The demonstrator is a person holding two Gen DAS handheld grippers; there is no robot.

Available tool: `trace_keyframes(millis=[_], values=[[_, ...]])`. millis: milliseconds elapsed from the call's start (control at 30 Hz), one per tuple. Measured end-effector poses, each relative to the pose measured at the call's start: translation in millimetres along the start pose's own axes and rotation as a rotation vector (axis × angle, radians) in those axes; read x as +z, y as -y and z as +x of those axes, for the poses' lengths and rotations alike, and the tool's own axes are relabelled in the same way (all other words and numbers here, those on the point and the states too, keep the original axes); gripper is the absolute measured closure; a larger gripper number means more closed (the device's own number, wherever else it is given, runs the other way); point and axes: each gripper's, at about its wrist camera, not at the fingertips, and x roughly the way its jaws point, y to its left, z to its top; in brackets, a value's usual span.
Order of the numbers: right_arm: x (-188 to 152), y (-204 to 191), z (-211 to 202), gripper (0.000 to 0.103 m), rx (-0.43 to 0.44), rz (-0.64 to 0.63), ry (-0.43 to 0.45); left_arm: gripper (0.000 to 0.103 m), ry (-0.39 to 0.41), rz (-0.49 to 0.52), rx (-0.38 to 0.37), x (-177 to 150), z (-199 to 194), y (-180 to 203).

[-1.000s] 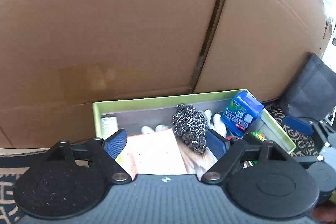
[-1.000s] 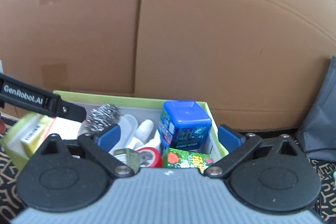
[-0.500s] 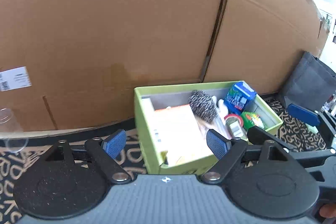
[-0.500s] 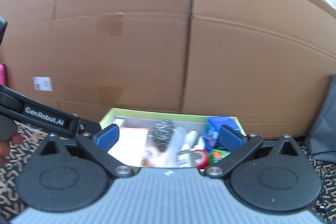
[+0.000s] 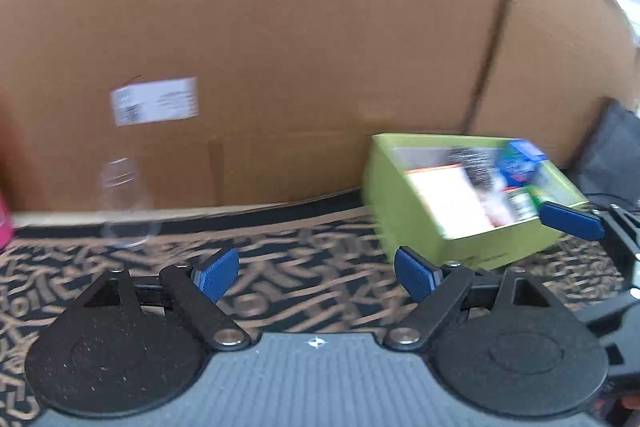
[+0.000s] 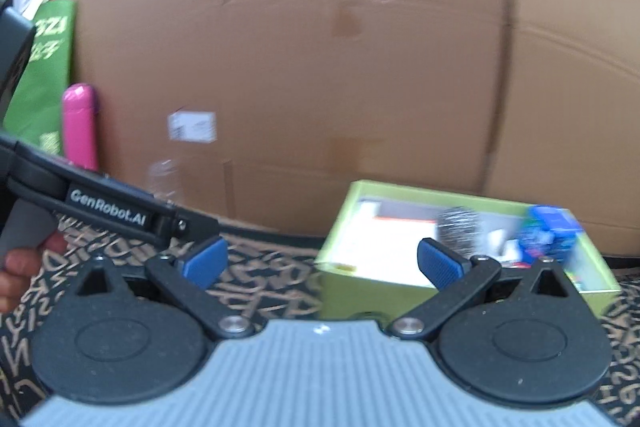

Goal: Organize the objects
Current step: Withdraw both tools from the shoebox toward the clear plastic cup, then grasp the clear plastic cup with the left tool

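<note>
A lime green box (image 5: 404, 203) sits on the patterned mat at the right, in front of a cardboard wall; it also shows in the right wrist view (image 6: 348, 211). It holds a steel scourer (image 6: 458, 229), a blue box (image 6: 550, 227), an orange-and-white packet (image 5: 452, 195) and other small items, all blurred. My left gripper (image 5: 316, 273) is open and empty, left of and nearer than the box. My right gripper (image 6: 322, 261) is open and empty, in front of the box's near left corner.
A clear plastic bottle (image 5: 124, 203) stands on the mat at the left by the cardboard wall (image 5: 280, 47). A pink bottle (image 6: 80, 127) and a green pack (image 6: 44, 67) stand further left. A dark bag (image 5: 612, 155) lies right of the box.
Both grippers have pulled back and swung left, away from the green box. The box now lies further off and to the right; the clear bottle and pink bottle have come into view.
</note>
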Motion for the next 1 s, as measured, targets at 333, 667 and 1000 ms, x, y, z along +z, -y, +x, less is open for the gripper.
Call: trace_keyframes(millis=[333,667,1000], values=[[-9.6,-92.3,55.7,0.000,0.159,-0.126,-0.110,0.015,-0.059,-0.113,0.219,-5.2,36.9,-111.5],[-21.2,-111.7,86.4,0.000,0.184,-0.106,-0.185,0.015,-0.027,-0.165,0.193,23.4,94.3,-173.2],[-31.9,-94.6,106.0,0.000,0.162,-0.035,-0.232,0.056,-0.084,-0.071,-0.028,14.5,87.8,-163.3]])
